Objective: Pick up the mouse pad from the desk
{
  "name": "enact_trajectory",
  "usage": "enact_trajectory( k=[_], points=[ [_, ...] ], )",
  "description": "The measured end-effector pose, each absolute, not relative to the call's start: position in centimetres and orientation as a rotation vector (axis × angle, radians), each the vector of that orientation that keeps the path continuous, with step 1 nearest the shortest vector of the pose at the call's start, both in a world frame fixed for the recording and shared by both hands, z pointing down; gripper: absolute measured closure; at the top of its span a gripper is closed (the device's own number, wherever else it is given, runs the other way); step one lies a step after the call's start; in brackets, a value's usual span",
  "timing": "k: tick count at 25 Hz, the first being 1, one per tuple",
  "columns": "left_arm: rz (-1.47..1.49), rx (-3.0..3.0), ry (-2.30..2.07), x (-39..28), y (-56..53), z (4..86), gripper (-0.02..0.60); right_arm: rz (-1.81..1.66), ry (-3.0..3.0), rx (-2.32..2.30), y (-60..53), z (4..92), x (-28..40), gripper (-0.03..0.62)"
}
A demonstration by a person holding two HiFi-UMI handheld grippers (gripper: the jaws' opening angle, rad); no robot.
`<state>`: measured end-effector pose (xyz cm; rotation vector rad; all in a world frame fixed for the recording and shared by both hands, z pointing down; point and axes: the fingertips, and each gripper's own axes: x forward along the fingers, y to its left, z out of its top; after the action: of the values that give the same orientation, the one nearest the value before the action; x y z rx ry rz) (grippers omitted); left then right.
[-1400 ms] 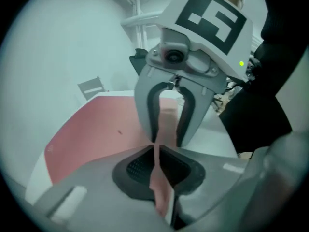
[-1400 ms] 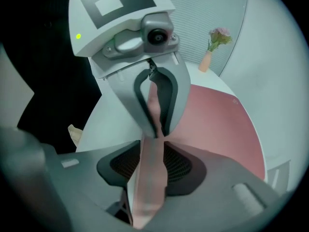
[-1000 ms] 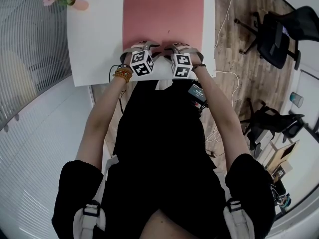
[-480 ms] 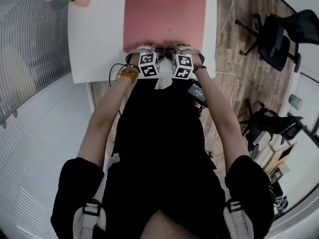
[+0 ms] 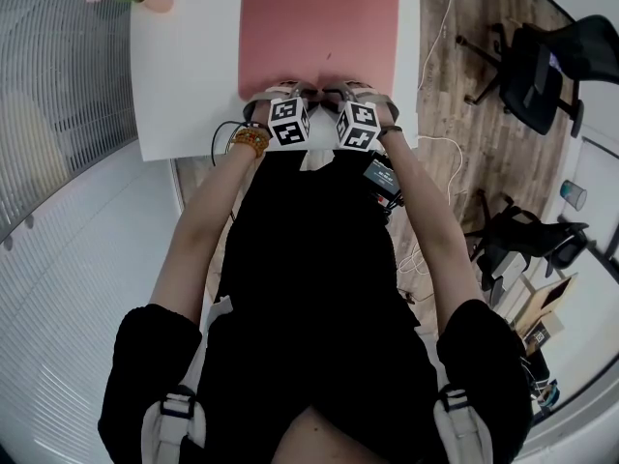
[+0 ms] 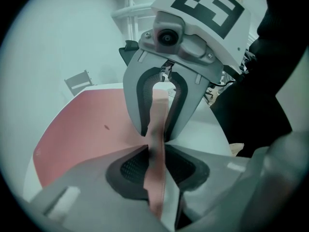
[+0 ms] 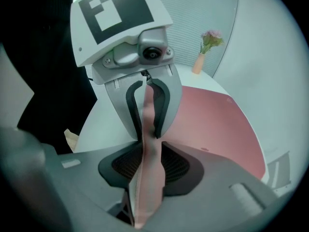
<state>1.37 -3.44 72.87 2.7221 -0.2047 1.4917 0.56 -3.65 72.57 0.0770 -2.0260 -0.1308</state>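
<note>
We pinch the mouse pad point(image 5: 319, 27) by its near edge in the left hand-held gripper point(image 6: 155, 149) and the right hand-held gripper point(image 7: 149, 144), whose jaws just eased wider, and the pad runs lengthwise toward the counter's point(image 5: 184, 66) far edge.

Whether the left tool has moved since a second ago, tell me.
Yes. The left tool shifted slightly right along the desk's near edge.

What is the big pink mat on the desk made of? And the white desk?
The pink mat looks like soft, matte rubber or faux leather: its near edge bends up thin. The white desk looks hard and smooth, maybe laminate: flat, even surface.
</note>
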Motion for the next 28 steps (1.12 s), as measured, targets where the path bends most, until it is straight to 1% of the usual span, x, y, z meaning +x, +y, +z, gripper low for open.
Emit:
enact_trajectory(
  k=[3, 5, 7, 10, 13, 14, 17, 19, 20, 21, 23, 25, 26, 28],
  points=[
    [1.497, 2.712, -0.202, 1.3, -3.6, 72.8, 0.482, -0.119, -2.038, 0.082, -3.8, 72.2, 0.5, 0.439],
    [1.483, 2.712, -0.201, 1.4, -3.4, 72.6, 0.501, -0.102, -2.050, 0.082, -3.8, 72.0, 0.5, 0.431],
    [1.450, 2.720, -0.224, 1.3, -3.4, 72.2, 0.563, -0.086, -2.062, 0.083, -3.8, 71.9, 0.3, 0.420],
    [1.383, 2.711, -0.304, 1.1, -4.0, 71.3, 0.564, -0.125, -2.029, 0.086, -3.8, 72.5, 0.4, 0.414],
    [1.323, 2.728, -0.373, 1.1, -4.9, 69.8, 0.564, -0.183, -1.982, 0.182, -5.0, 73.0, 1.1, 0.404],
    [1.306, 2.744, -0.392, 1.1, -5.1, 69.4, 0.564, -0.177, -1.981, 0.218, -5.5, 72.9, 1.2, 0.544],
    [1.307, 2.797, -0.410, 1.0, -5.4, 69.0, 0.554, -0.048, -2.007, 0.220, -6.2, 72.6, 1.2, 0.549],
    [1.395, 2.791, -0.435, 0.8, -5.8, 69.9, 0.459, 0.009, -2.019, 0.172, -6.5, 72.3, 1.2, 0.549],
    [1.451, 2.775, -0.470, 0.4, -6.2, 70.5, 0.449, 0.014, -2.024, 0.156, -6.6, 72.1, 1.2, 0.549],
    [1.485, 2.756, -0.507, 0.0, -6.7, 70.9, 0.467, 0.003, -2.031, 0.150, -6.7, 71.8, 1.2, 0.549],
    [1.461, 2.730, -0.525, -0.4, -7.1, 71.2, 0.560, -0.076, -2.019, 0.145, -6.9, 71.6, 1.4, 0.543],
    [1.433, 2.728, -0.494, -0.3, -6.8, 71.3, 0.560, -0.177, -1.943, 0.119, -7.1, 72.3, 2.3, 0.453],
    [1.432, 2.730, -0.480, -0.3, -6.6, 71.3, 0.560, -0.194, -1.905, 0.110, -7.1, 72.9, 2.8, 0.446],
    [1.436, 2.717, -0.454, -0.4, -6.5, 71.6, 0.561, -0.149, -1.881, 0.131, -7.1, 73.8, 3.3, 0.513]
  ],
)
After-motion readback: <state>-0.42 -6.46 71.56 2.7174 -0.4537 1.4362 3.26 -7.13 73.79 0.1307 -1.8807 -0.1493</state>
